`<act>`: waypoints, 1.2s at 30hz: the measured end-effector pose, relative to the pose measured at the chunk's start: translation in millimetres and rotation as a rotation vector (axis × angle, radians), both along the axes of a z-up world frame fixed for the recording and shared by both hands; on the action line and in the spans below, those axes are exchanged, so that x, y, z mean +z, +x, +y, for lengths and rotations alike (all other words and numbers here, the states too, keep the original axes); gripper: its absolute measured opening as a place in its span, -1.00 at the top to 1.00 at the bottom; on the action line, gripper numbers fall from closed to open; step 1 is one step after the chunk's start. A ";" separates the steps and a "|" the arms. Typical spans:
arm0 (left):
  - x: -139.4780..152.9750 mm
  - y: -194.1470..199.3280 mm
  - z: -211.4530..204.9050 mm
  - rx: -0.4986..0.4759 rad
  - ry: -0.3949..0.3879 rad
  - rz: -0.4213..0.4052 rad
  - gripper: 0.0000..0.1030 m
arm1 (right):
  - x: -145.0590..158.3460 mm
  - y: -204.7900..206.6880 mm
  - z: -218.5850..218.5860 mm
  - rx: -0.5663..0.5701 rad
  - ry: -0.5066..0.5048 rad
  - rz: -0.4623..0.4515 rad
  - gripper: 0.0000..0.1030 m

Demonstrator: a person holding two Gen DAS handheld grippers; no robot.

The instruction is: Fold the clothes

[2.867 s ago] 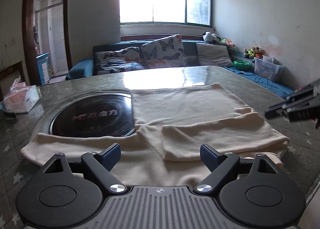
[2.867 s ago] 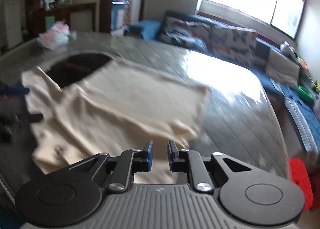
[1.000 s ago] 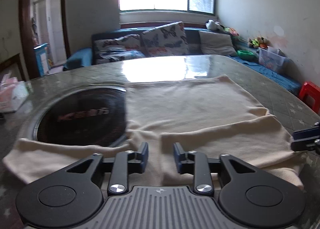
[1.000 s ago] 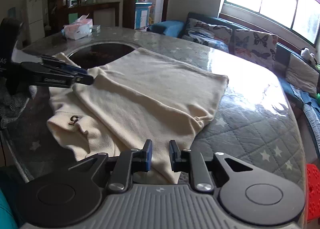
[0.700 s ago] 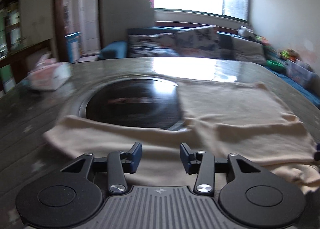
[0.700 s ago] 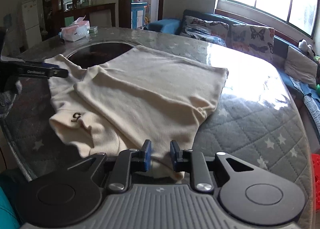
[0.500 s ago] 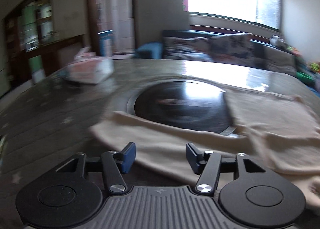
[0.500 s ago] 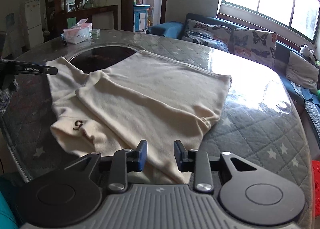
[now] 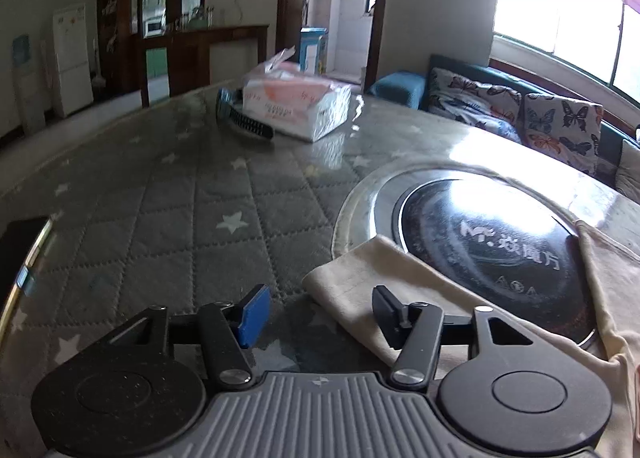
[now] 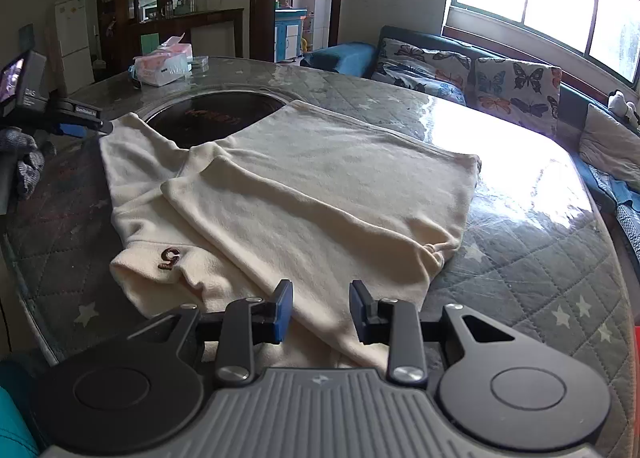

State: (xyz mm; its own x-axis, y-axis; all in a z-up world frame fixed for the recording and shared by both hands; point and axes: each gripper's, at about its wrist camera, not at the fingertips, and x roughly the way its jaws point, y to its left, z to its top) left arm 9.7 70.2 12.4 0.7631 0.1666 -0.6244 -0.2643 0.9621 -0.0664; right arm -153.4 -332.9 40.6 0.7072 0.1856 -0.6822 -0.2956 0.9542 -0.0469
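Observation:
A cream sweater [image 10: 320, 185] lies partly folded on the quilted round table, one sleeve laid across its body. Its other sleeve [image 9: 384, 290] stretches out to the left past the black hotplate. My left gripper [image 9: 318, 316] is open, with the cuff end of that sleeve just in front of its jaws; it also shows at the left of the right wrist view [image 10: 86, 125]. My right gripper [image 10: 320, 312] is open and empty, low over the sweater's near edge.
A round black induction hotplate [image 9: 492, 234] is set into the table [image 9: 180, 217]. A tissue pack [image 9: 296, 101] and a dark strap [image 9: 244, 123] lie at the far side. A dark flat object [image 9: 20, 246] is at the left edge. A sofa with butterfly cushions [image 10: 500, 85] stands behind.
My left gripper swung left from the sweater's body to the outstretched sleeve's cuff and opened wider. My right gripper opened from nearly shut and stayed at the near edge.

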 end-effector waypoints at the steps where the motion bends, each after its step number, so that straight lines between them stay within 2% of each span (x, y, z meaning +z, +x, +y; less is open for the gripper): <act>1: -0.7 -1.4 -0.9 0.002 0.004 -0.005 -0.04 | 0.0 -0.2 0.4 0.000 0.002 -0.001 0.40; 4: -0.7 -2.3 -2.4 -0.006 -0.006 -0.017 0.30 | -0.3 -1.1 1.2 0.001 0.008 -0.003 0.40; 6: -0.2 -1.2 -3.0 -0.018 -0.012 -0.028 0.65 | -0.7 -1.4 1.2 -0.002 0.012 -0.004 0.40; 9: 2.7 -0.3 -4.7 -0.037 -0.018 -0.048 0.86 | -0.4 -3.1 -0.2 -0.010 0.024 -0.012 0.40; 12: 14.9 -5.4 -10.5 -0.078 -0.051 -0.086 0.89 | 1.2 -5.9 -1.9 -0.018 0.032 -0.023 0.40; 15: 34.5 -17.3 -28.0 -0.158 -0.077 -0.137 0.89 | 2.7 -8.6 -4.4 -0.027 0.041 -0.034 0.40; 21: 77.2 -51.6 -87.5 -0.401 -0.134 -0.227 0.89 | 4.8 -13.2 -10.0 -0.041 0.068 -0.059 0.40; 25: 92.8 -75.0 -139.8 -0.586 -0.157 -0.269 0.89 | 4.8 -16.4 -16.4 -0.059 0.086 -0.071 0.40; 30: 80.5 -89.9 -200.8 -0.771 -0.166 -0.246 0.89 | 3.0 -22.1 -28.6 -0.097 0.110 -0.079 0.40; 36: 45.0 -94.3 -238.0 -0.901 -0.160 -0.119 0.84 | 2.3 -27.5 -41.9 -0.145 0.134 -0.083 0.40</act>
State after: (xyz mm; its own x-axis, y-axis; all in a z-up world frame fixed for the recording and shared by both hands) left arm -84.6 -167.9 57.4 0.6234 -0.6029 -0.4979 0.5969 0.7782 -0.1951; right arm -180.9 -374.8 42.9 0.7860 0.1627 -0.5964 -0.1548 0.9858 0.0649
